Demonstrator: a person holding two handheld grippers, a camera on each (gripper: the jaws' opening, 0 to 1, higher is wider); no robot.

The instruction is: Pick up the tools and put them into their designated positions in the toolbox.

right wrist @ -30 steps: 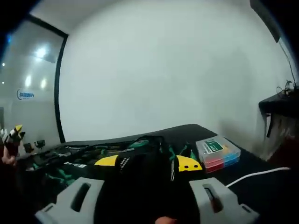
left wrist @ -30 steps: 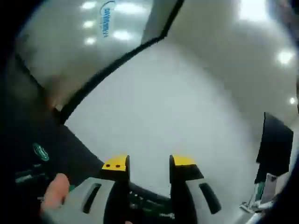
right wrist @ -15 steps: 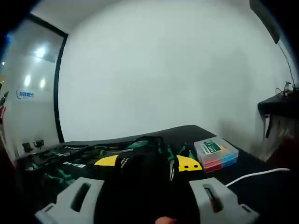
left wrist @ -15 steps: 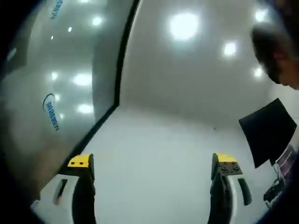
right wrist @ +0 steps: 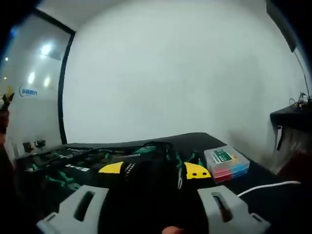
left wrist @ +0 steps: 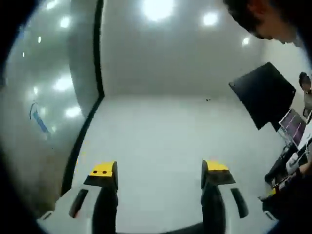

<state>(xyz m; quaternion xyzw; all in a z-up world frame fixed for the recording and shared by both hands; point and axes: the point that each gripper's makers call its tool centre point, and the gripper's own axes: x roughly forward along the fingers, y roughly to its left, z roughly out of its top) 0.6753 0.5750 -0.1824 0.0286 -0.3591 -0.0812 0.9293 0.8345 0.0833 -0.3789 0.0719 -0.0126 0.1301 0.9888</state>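
Observation:
In the right gripper view, the open black toolbox (right wrist: 68,163) lies low on a dark table, with green-handled tools (right wrist: 146,150) set in it. My right gripper (right wrist: 155,169) is shut on a bulky black tool (right wrist: 146,185) that fills the gap between its yellow-tipped jaws. At that view's far left edge my left gripper (right wrist: 6,100) shows small and raised. In the left gripper view, my left gripper (left wrist: 160,168) stands open with nothing between its jaws, aimed up at a pale wall and ceiling.
A clear plastic parts box (right wrist: 226,162) with coloured compartments sits right of the toolbox, and a white cable (right wrist: 265,186) runs past it. A glass wall (left wrist: 44,107) is on the left. A black monitor (left wrist: 263,92) and a person's head (left wrist: 263,19) are at the right.
The left gripper view has swung up off the toolbox toward the wall and ceiling, and its jaws stand wider apart than a second ago. The right gripper has barely moved.

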